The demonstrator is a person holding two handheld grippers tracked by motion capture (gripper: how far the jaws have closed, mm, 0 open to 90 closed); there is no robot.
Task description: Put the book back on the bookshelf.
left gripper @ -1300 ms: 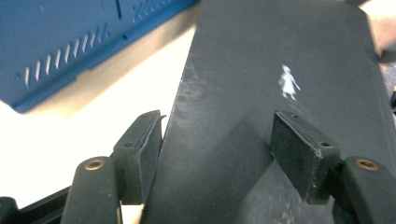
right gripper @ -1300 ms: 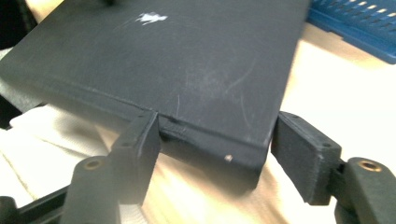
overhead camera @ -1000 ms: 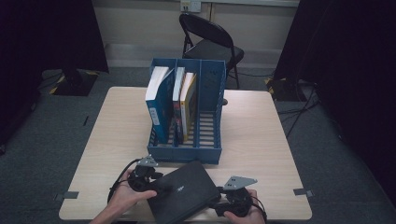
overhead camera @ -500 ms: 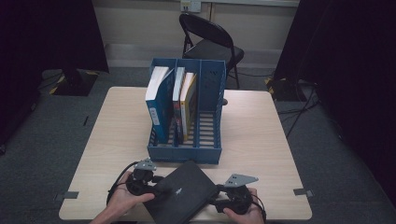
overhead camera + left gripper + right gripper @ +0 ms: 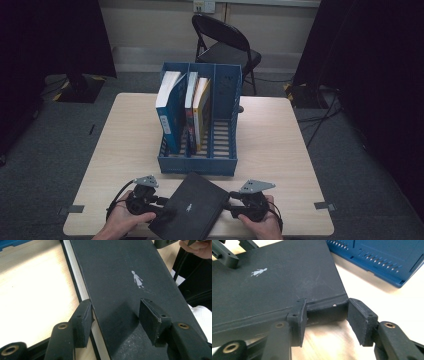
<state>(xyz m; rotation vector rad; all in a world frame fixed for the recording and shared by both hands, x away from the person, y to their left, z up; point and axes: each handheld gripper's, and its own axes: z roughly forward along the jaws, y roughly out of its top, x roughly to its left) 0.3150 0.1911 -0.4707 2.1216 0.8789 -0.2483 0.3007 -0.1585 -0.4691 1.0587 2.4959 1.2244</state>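
A flat black hardcover book (image 5: 192,206) lies on the pale wooden surface (image 5: 280,145), right between the two hand-held grippers. The left hand-held gripper (image 5: 159,204) sits at one edge of it and the right hand-held gripper (image 5: 231,206) at the other.

In the left gripper view, the jaws have just been closing. One pad rests on the cover and the other hugs the page edge, so I think it is pinching the book. In the right gripper view, the jaws have also just been closing around the book's corner. One pad touches, but a gap shows at the other, so there is no firm pinch yet.

The job looks just begun. The book is not lifted yet. Just past the grippers stands a blue plastic file rack (image 5: 199,167), where the book probably goes.

I count one black book, two grippers, one rack with three slots, three upright books (image 5: 186,111) in it, and one black folding chair (image 5: 227,47) far behind.
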